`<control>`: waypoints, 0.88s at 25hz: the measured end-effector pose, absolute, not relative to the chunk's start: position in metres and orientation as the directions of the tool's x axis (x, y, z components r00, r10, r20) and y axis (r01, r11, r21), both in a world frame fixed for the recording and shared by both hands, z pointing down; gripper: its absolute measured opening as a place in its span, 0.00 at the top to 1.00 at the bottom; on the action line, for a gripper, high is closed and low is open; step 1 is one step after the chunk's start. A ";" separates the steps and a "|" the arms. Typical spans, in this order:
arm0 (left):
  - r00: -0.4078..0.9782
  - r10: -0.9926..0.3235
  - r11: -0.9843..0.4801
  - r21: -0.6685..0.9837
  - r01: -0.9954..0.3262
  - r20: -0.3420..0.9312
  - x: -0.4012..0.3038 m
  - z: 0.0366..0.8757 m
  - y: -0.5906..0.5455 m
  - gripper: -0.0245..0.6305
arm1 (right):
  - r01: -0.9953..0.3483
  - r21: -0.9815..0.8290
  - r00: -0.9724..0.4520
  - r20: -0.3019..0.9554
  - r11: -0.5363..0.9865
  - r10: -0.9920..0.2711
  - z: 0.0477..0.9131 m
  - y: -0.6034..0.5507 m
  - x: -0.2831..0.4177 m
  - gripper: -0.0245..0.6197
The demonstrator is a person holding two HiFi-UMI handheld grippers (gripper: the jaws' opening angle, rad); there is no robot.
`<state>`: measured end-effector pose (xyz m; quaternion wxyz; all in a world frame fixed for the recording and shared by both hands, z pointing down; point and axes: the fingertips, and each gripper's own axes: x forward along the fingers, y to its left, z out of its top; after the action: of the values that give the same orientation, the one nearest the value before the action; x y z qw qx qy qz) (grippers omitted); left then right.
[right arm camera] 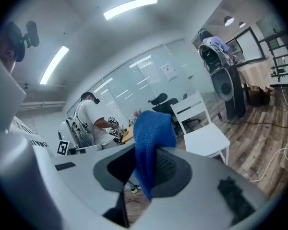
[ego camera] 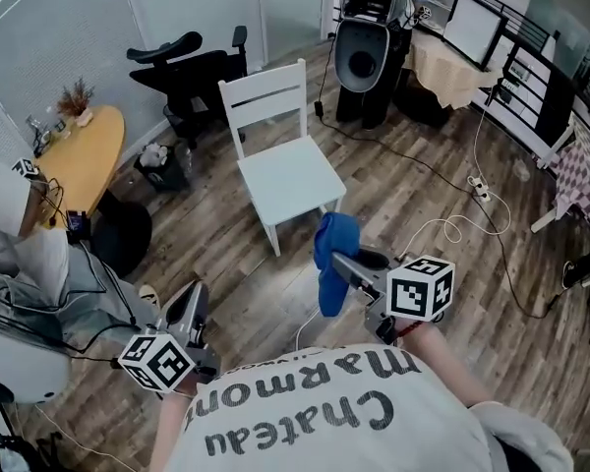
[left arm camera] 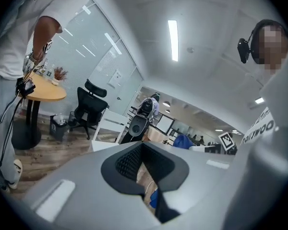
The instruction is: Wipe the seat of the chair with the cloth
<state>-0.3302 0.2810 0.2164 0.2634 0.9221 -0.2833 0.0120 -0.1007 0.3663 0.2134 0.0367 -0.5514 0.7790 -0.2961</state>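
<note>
A white wooden chair (ego camera: 287, 175) stands on the wood floor ahead of me, its seat bare; the same chair (right arm camera: 205, 137) shows in the right gripper view and again (left arm camera: 105, 128) in the left gripper view. My right gripper (ego camera: 342, 266) is shut on a blue cloth (ego camera: 333, 257), held in the air short of the seat's front edge. The cloth (right arm camera: 150, 143) hangs folded between its jaws. My left gripper (ego camera: 192, 308) is low at my left, jaws closed together with nothing between them. A bit of the cloth (left arm camera: 182, 141) shows past it.
A black office chair (ego camera: 189, 75) and a round wooden table (ego camera: 79, 161) stand to the left, with a person (ego camera: 25, 264) beside the table. A black speaker-like unit (ego camera: 364, 52) is behind the chair. Cables (ego camera: 472, 224) trail over the floor at right.
</note>
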 end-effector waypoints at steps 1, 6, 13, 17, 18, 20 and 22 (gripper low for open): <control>0.835 -0.521 -0.703 0.465 -0.538 0.177 -0.323 0.218 0.274 0.95 | -0.837 -0.506 -0.386 0.272 0.210 -0.882 0.215 0.361 -0.089 0.82; 0.819 -0.546 -0.690 0.460 -0.559 0.177 -0.296 0.223 0.241 0.95 | -0.836 -0.518 -0.363 0.278 0.179 -0.890 0.224 0.336 -0.047 0.82; 0.821 -0.530 -0.690 0.455 -0.563 0.214 -0.270 0.225 0.213 0.95 | -0.812 -0.553 -0.358 0.224 0.184 -0.906 0.219 0.300 -0.021 0.82; 0.835 -0.514 -0.705 0.458 -0.542 0.197 -0.253 0.220 0.196 0.95 | -0.762 -0.590 -0.422 0.139 0.268 -0.896 0.214 0.277 -0.033 0.82; 0.839 -0.506 -0.711 0.455 -0.536 0.198 -0.248 0.221 0.191 0.95 | -0.741 -0.602 -0.447 0.111 0.298 -0.888 0.210 0.270 -0.037 0.82; 0.842 -0.497 -0.712 0.455 -0.534 0.210 -0.241 0.227 0.177 0.95 | -0.700 -0.620 -0.495 0.061 0.356 -0.867 0.203 0.255 -0.045 0.82; 0.840 -0.496 -0.699 0.472 -0.537 0.221 -0.233 0.235 0.160 0.95 | -0.675 -0.629 -0.527 0.045 0.385 -0.849 0.203 0.239 -0.048 0.82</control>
<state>-0.2335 0.1604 0.2346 0.2680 0.9210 -0.2802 0.0384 -0.0480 0.2389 0.2030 0.1437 -0.4647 0.8198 -0.3023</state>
